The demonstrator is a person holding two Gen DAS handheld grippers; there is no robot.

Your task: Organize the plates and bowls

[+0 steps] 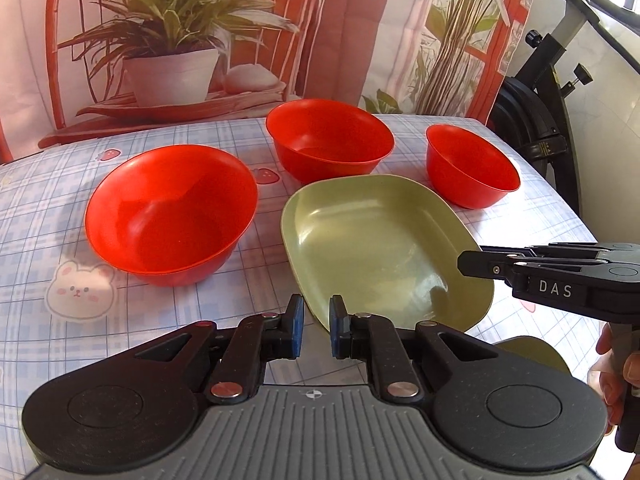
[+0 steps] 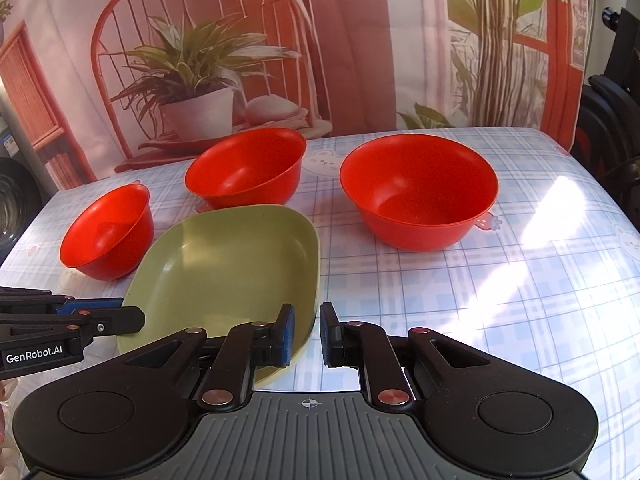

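The left gripper (image 1: 317, 330) holds its blue-padded fingers a narrow gap apart with nothing between them, poised just above the near rim of the green plate (image 1: 376, 240). The right gripper (image 2: 307, 334) is parted about as far and is likewise empty, its left finger over the plate's near edge and its right finger over the checked tablecloth (image 2: 500, 300). Each tool shows in the other's view, reaching in from the side over a near corner of the plate (in the left wrist view the right gripper carries the letters DAS). Beyond both grippers, the plate lies flat on the cloth with three red bowls, all upright, spread around its far side: the large red bowl (image 1: 172, 212) ahead and left of the left gripper, the middle red bowl (image 1: 329, 138) straight beyond the plate's far edge, and the small red bowl (image 1: 470, 166) ahead to the right, close to the plate's far corner. Behind the table hangs a printed backdrop (image 1: 192, 40) with a potted plant.
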